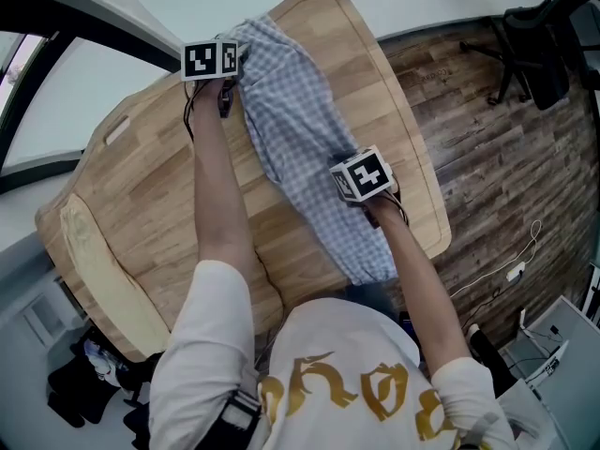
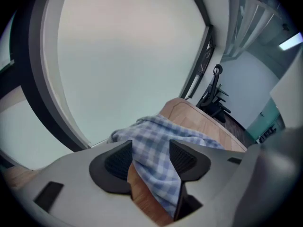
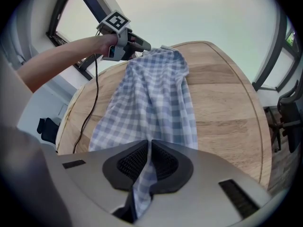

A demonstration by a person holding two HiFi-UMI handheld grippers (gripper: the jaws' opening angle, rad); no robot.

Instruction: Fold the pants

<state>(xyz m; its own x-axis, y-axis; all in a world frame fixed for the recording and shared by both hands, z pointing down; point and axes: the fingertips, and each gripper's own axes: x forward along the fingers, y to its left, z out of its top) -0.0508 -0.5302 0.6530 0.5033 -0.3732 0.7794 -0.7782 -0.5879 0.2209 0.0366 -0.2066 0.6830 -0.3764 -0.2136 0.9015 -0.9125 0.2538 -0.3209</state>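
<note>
On table [image 1: 141, 214]: 1 pants [image 1: 300, 129], 2 grippers | far edge: left gripper [image 2: 150, 161] released, astride pants | near edge: right gripper [image 3: 148, 162] clamping pants

The pants [image 1: 292, 111] were thin checked cloth, a little wrinkled. The table [image 1: 141, 204] was pale wood, smooth and matt. The floor [image 1: 478, 157] was darker wood with rough grain.
</note>
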